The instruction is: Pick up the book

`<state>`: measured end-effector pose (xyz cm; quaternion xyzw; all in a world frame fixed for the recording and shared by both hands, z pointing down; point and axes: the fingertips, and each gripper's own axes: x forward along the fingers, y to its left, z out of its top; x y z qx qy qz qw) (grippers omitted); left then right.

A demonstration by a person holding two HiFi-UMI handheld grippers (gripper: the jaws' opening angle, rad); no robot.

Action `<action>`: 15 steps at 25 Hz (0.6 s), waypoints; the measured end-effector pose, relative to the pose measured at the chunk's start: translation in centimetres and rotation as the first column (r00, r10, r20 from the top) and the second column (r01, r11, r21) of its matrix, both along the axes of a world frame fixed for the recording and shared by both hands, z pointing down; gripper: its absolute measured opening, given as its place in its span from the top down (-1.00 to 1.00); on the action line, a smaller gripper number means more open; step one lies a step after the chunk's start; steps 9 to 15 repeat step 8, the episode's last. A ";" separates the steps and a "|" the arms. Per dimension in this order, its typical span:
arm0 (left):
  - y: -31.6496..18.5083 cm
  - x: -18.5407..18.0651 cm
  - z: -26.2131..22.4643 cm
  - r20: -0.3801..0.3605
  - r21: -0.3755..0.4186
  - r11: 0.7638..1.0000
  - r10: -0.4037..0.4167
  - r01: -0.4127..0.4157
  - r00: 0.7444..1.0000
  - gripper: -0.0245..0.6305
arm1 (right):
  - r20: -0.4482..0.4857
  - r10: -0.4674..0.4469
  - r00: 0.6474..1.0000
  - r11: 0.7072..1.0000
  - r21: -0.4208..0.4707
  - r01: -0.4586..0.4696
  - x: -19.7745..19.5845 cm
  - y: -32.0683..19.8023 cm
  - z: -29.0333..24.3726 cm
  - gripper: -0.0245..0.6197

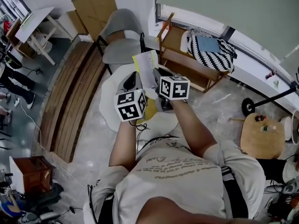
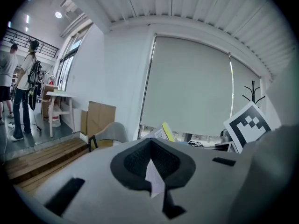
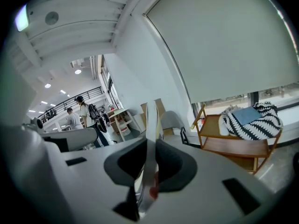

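1. I see the right gripper [image 3: 148, 168] clamped on the book [image 3: 150, 120], edge-on between its jaws.
2. Left gripper [image 2: 153, 167] pinches a white sheet, probably a page of that book; view is tight.
3. Head view: book open, above the white round table [image 1: 108, 105], at 12 o'clock from both grippers.
4. Grey chair [image 1: 120, 36] at 11 o'clock of the book.

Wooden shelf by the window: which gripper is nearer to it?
Right. The right gripper holds the book on the side toward the shelf; the left gripper holds the side away from it.
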<state>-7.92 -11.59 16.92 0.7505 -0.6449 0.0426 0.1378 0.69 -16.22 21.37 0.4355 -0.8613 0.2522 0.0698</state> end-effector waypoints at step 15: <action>0.5 -0.6 -1.1 0.010 0.015 1.000 0.005 -0.005 1.000 0.87 | 0.020 0.000 1.000 1.000 0.025 0.000 -0.1 0.3 -2.0 0.70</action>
